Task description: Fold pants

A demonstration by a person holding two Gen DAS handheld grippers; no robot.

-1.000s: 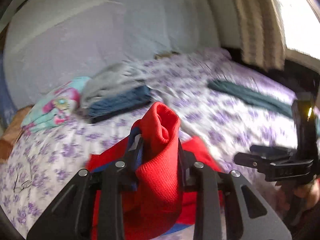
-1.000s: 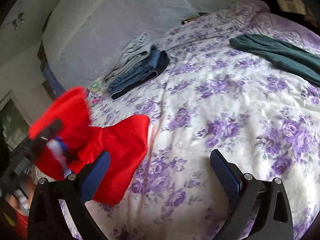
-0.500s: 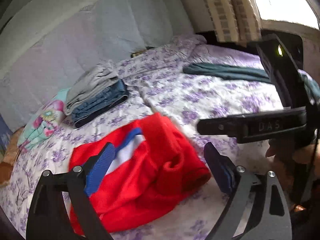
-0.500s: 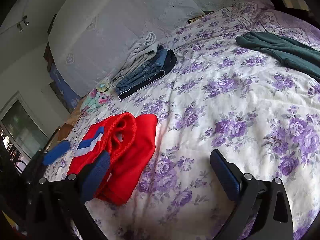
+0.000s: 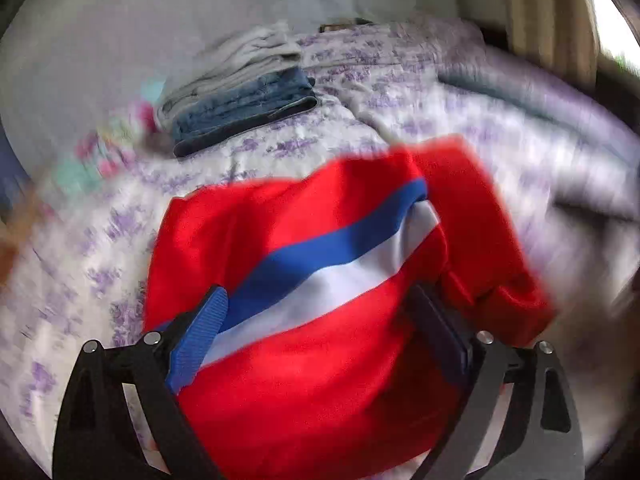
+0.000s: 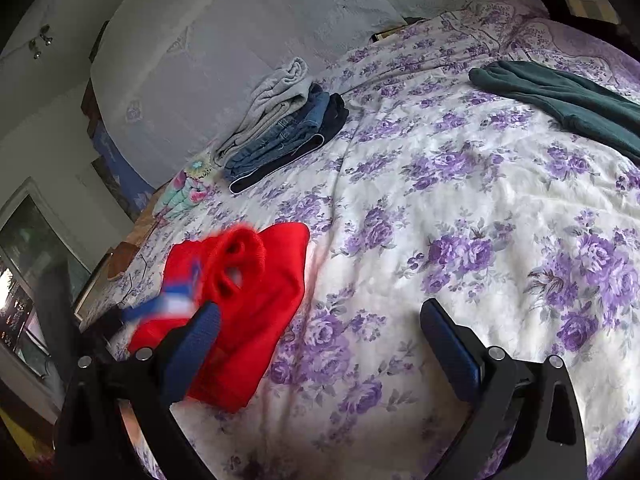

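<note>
Left gripper [image 5: 316,344]: jaws wide apart, low over red pants [image 5: 320,320], pads not pressing cloth. Right gripper [image 6: 320,344]: jaws apart, empty, above floral bedspread [image 6: 460,208]. Red pants: bunched on bedspread, near folded stack [image 6: 284,128].

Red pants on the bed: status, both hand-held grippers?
Left hand-held gripper open wide, red pants lying between its fingers, not pinched. Right hand-held gripper open, empty, over bedspread. Pants bunched, part-folded. Nothing in the way.
</note>
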